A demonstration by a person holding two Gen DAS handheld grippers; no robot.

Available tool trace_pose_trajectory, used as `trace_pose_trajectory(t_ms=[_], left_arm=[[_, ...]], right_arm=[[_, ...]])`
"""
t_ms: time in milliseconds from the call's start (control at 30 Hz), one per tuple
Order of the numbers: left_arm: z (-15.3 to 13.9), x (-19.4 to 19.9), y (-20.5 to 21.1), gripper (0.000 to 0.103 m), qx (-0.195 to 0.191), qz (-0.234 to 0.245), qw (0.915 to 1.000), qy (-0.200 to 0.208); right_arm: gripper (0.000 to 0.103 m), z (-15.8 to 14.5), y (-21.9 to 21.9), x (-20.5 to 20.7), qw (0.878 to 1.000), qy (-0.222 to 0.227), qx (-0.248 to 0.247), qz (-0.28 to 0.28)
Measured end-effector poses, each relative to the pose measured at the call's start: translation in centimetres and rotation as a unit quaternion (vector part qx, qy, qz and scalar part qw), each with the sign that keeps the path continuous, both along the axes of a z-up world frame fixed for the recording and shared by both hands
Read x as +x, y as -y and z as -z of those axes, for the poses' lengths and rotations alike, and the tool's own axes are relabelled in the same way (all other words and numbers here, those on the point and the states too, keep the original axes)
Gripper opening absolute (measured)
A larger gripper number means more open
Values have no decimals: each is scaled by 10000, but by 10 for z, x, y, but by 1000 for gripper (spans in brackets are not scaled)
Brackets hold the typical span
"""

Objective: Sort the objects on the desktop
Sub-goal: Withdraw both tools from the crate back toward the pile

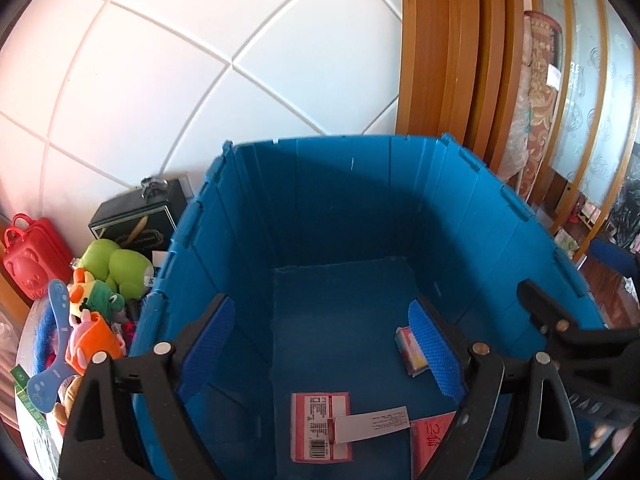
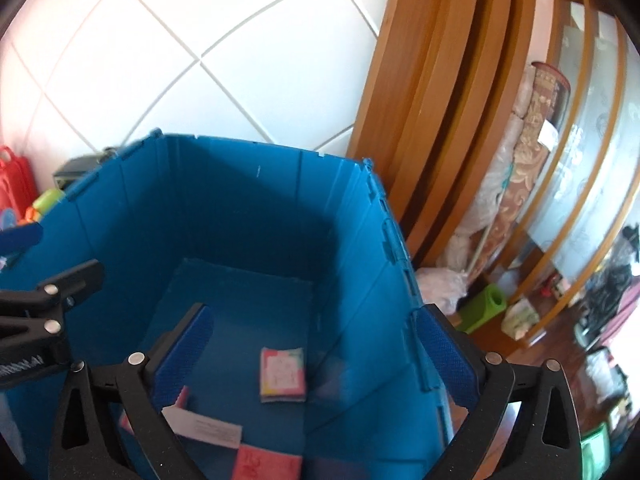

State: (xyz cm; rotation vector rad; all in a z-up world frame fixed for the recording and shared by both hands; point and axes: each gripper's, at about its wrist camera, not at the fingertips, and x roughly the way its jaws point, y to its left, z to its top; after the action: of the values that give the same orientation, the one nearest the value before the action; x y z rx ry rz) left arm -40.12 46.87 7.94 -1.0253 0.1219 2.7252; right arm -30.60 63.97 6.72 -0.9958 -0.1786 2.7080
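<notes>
Left wrist view: blue ribbed plastic crate (image 1: pixel 340 208), flat floor bearing a pink labelled packet (image 1: pixel 322 426) and a small rectangular pastel packet (image 1: pixel 412 350). Left gripper (image 1: pixel 334 346) angled down into the crate, ridged blue pads apart, empty. Right gripper (image 2: pixel 316 354) likewise tilted downward, jaws wide, nothing held.

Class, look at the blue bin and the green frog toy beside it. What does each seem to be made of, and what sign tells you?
Blue bin: likely rigid plastic, smooth with a slight sheen, ribbed folding panels. Green frog toy: probably plush fabric, matte, soft rounded bulges.
</notes>
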Motion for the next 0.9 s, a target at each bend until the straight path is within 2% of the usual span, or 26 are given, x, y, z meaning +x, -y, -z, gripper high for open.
trace_pose_trajectory(t_ms=[200,433,567,700,800,900], left_arm=[[-19,42,10,90,381,128,9986,-330],[-34,107,38,90,799,113,9924,-925],[-34,144,61,90,932,-120,9881,-1214],[-28,176,88,90,1081,-383,9833,-1415],[-21,195,105,91,1024,-598,9807,-1556],[-13,210,122,91,784,-902,9783,-1691]], right_arm=[[103,-28,2,36,9998,-165,66,35],[103,-36,16,101,9984,-565,21,76],[103,-29,27,142,9962,-855,-129,41],[103,-13,37,168,9951,-961,-249,32],[103,-1,42,184,9935,-1030,-484,-20],[103,8,48,195,9911,-1105,-736,-98]])
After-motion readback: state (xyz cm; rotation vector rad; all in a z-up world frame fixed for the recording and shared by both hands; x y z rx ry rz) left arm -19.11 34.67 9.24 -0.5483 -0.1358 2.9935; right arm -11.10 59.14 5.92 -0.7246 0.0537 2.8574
